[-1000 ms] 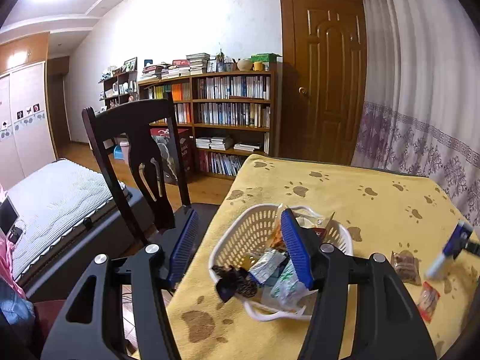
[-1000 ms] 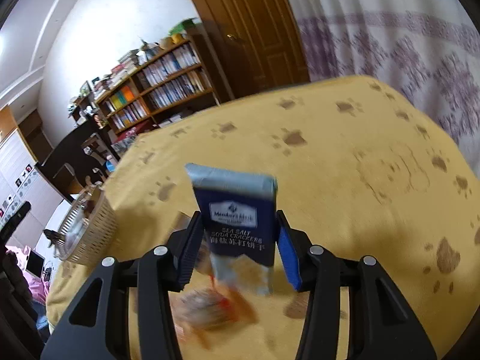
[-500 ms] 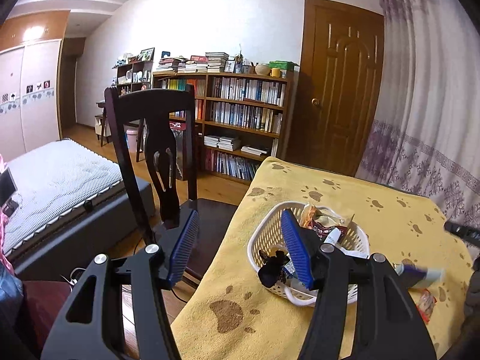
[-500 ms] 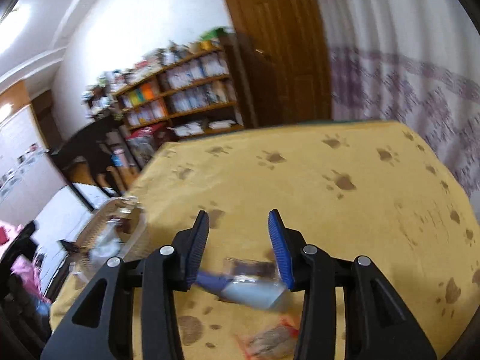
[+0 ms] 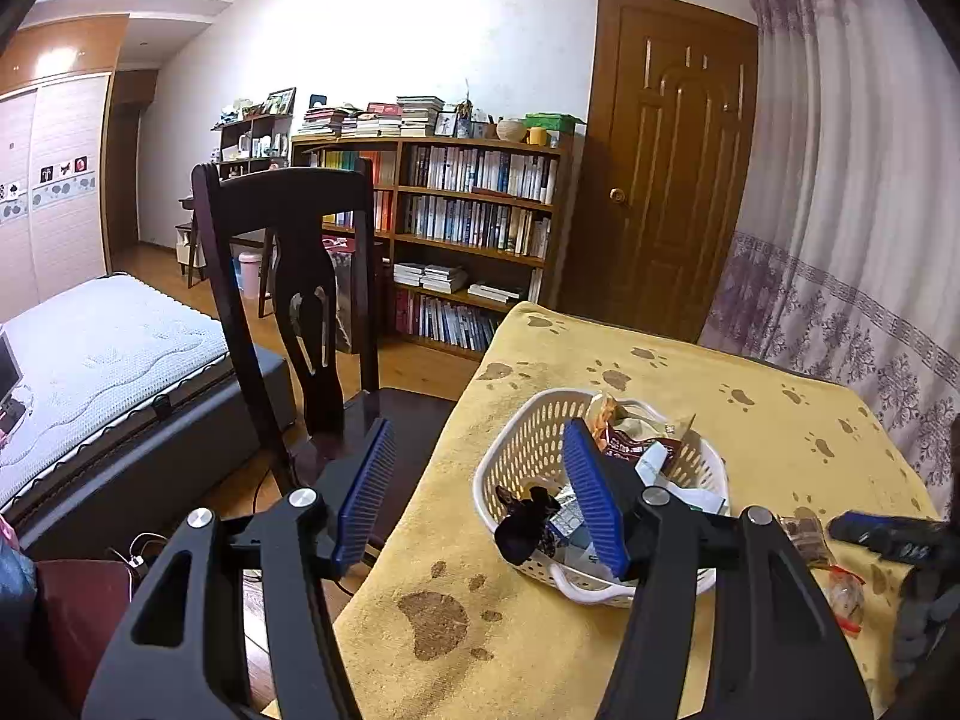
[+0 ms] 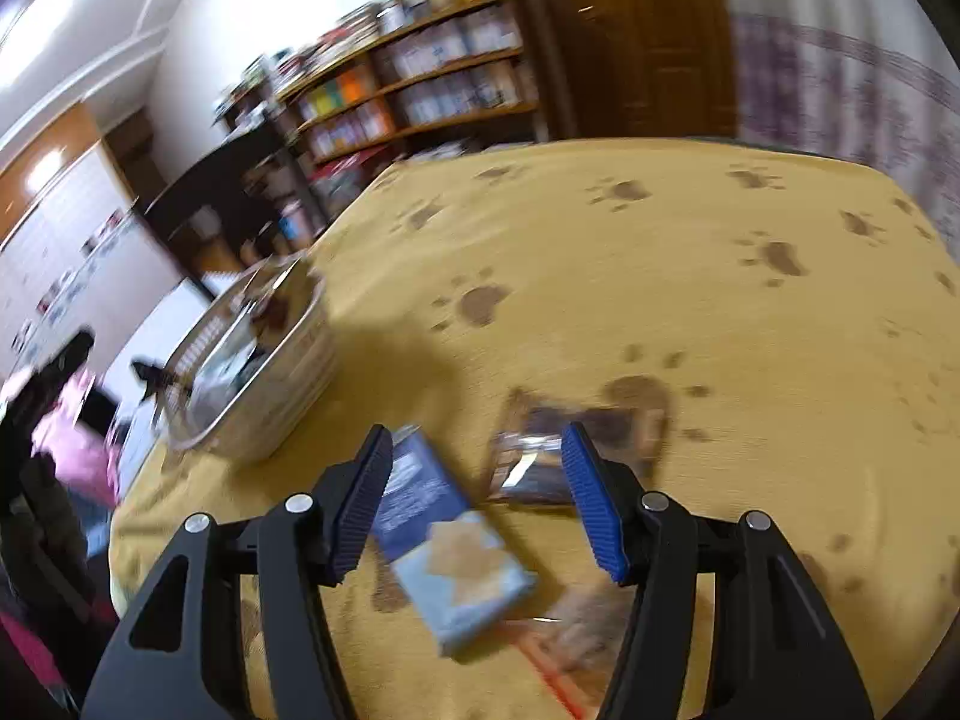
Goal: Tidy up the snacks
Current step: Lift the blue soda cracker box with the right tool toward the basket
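Now to bring the right gripper [image 6: 477, 504], spread and empty, down square over the blue cracker packet [image 6: 447, 552] flat on the cloth just below, pinch across its short width, then carry it to the basket [image 6: 264, 372] beyond — left gripper [image 5: 480, 498] likewise spread, idle near the basket's rim. Hard to read — print on the packet blurred, brown wrapper [image 6: 540, 456] behind half hidden by a finger.

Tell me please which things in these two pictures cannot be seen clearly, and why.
- Basket contents, left wrist view: partly hidden behind the left gripper finger.
- Print on the blue cracker packet, right wrist view: motion blur makes it unreadable.
- Red-edged clear packet, right wrist view: blurred, partly behind the right gripper finger.
- Dark packet: contents are unclear.
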A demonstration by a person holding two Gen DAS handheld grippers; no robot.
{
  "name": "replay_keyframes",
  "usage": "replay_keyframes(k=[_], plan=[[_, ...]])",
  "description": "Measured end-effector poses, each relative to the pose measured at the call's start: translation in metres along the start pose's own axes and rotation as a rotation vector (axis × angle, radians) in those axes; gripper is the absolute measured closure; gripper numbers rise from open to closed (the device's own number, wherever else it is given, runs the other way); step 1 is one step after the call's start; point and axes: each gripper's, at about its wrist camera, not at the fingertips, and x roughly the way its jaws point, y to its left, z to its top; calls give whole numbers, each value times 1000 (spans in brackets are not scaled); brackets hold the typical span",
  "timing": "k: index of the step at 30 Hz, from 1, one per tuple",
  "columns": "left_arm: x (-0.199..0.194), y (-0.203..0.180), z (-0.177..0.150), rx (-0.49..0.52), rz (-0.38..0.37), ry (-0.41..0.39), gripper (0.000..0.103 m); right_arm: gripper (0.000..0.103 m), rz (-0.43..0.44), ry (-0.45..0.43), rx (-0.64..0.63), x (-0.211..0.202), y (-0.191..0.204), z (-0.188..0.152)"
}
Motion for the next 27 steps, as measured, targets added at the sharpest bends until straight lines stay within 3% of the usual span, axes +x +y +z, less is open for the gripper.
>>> replay_keyframes(k=[5,11,14,20,23,27], plan=[[-1,1,1,-9,-4,-5,43,44,61,109,-75,32,17,-12],[3,-1,-3,-7,-13,12,43,43,39,196,-152,57,27,-23],[3,-3,-3,-5,-17,12,43,37,49,218,-201,54,33,-30],[4,-7,-4,5,-22,16,43,39,-74,202,-368,56,60,-50],[1,-5,-3,-2,-20,8,43,51,-92,187,-361,55,64,-50],[0,0,-2,-19,-13,2,43,52,-102,185,-323,50,64,-48]])
